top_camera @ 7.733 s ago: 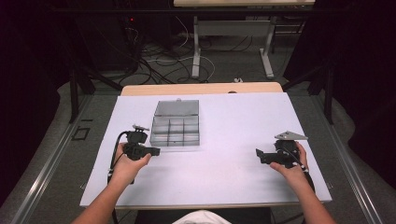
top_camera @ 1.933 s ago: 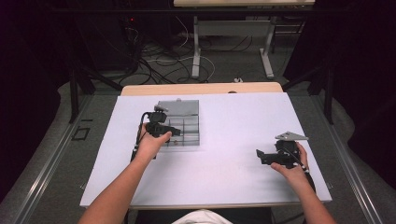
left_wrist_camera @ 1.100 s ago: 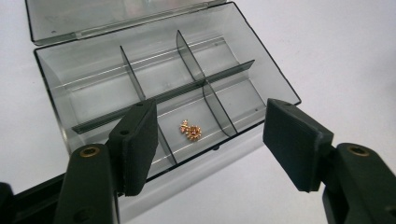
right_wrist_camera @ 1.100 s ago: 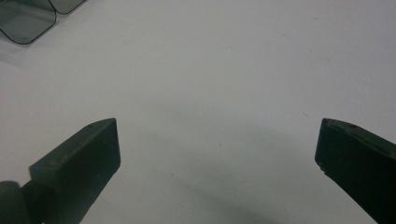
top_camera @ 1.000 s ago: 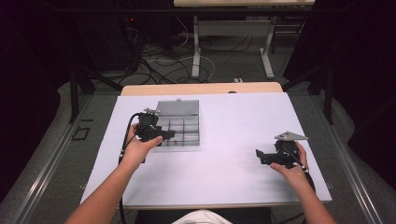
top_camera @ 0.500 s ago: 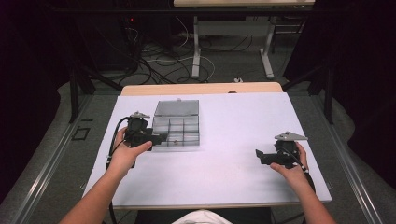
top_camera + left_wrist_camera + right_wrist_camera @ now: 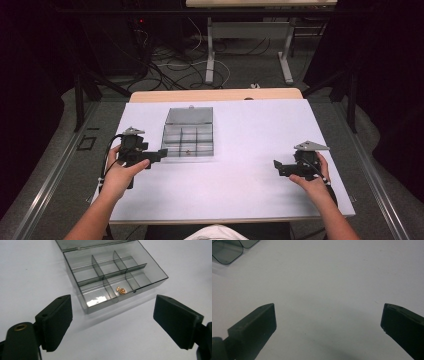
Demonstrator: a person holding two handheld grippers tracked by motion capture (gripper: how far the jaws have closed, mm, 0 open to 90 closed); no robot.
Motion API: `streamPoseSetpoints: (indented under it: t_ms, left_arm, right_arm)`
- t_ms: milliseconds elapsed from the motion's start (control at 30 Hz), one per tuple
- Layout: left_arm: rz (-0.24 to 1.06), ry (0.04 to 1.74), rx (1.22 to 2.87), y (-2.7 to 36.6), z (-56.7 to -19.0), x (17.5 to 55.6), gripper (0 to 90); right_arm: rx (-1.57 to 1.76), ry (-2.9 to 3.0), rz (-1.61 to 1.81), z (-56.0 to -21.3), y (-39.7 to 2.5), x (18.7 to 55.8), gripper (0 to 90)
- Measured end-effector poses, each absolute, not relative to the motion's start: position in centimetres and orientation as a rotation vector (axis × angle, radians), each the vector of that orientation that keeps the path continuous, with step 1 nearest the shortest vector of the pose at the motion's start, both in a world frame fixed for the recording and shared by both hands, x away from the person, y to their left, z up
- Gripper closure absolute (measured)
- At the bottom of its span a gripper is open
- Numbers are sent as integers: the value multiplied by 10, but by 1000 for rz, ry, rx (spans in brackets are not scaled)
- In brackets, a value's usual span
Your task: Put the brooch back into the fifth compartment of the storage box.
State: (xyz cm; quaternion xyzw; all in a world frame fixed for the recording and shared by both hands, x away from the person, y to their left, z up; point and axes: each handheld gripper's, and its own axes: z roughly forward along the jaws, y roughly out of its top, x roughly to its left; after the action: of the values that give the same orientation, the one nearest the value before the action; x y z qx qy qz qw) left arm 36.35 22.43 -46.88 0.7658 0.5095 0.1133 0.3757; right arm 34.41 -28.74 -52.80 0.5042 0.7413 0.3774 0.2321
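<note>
Gripper work centres on the person's left side: the left gripper (image 7: 156,154) sits low over the white worktop (image 7: 250,195), just beside the near left corner of the clear compartment box (image 7: 188,139), its jaws spread wide and holding nothing. In the left gripper view the box (image 7: 112,275) lies ahead between the two black pads, lid (image 7: 82,243) folded back, and a small gold-coloured piece (image 7: 121,290) rests in the middle compartment of the nearer row; the other compartments look empty. Judging by that, a piece has been placed and the box stands ready for closing or for another piece. A next move would call either for reaching to the far edge to swing the lid over, or for a narrowed, steep approach into a compartment, since the dividers leave little room for wide jaws.

The left forearm angles in from the bottom edge, hand wrapped round the gripper handle, jaws pointing right toward the box. The right gripper (image 7: 278,166) rests well apart at the worktop's right side, jaws likewise wide and empty, aimed left, with a corner of the box (image 7: 227,248) at the top left of its own view.
</note>
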Motion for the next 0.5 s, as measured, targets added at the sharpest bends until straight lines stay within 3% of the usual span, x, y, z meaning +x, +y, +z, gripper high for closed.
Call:
streamPoseSetpoints:
  t_ms: [167, 500]
  left_arm:
    - [297, 1342, 1924, 239, -475, 359, 77]
    - [341, 1395, 1862, 268, -486, 350, 20]
  right_arm:
    - [1387, 2037, 1037, -528, -287, 344, 0]
    - [1394, 2036, 1043, -529, -286, 344, 0]
